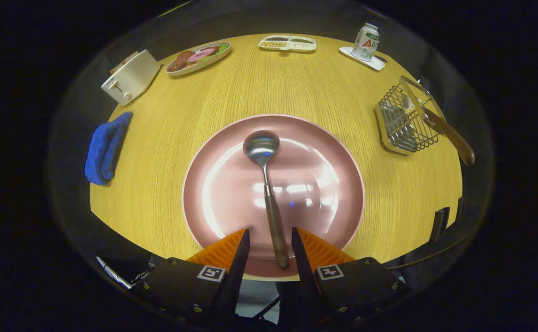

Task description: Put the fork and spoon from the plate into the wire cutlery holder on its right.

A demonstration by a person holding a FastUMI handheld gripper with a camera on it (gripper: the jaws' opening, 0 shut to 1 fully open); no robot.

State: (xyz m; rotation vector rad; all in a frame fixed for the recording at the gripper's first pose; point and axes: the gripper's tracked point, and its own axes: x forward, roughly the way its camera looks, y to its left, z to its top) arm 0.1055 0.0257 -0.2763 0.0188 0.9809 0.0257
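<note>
Round wooden table (296, 92): spoon (269, 193) alone on plate (324, 152), handle between parted gripper (271, 244) fingers without contact, holder (407, 122) at right already carrying one handle; likely slip on glossy plate if clamped off-centre.

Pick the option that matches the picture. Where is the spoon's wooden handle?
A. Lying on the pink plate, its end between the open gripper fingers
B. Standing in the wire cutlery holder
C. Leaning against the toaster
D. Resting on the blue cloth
A: the spoon lies on the pink plate, its handle end between the gripper fingers, which stand apart and do not press on it.
</note>
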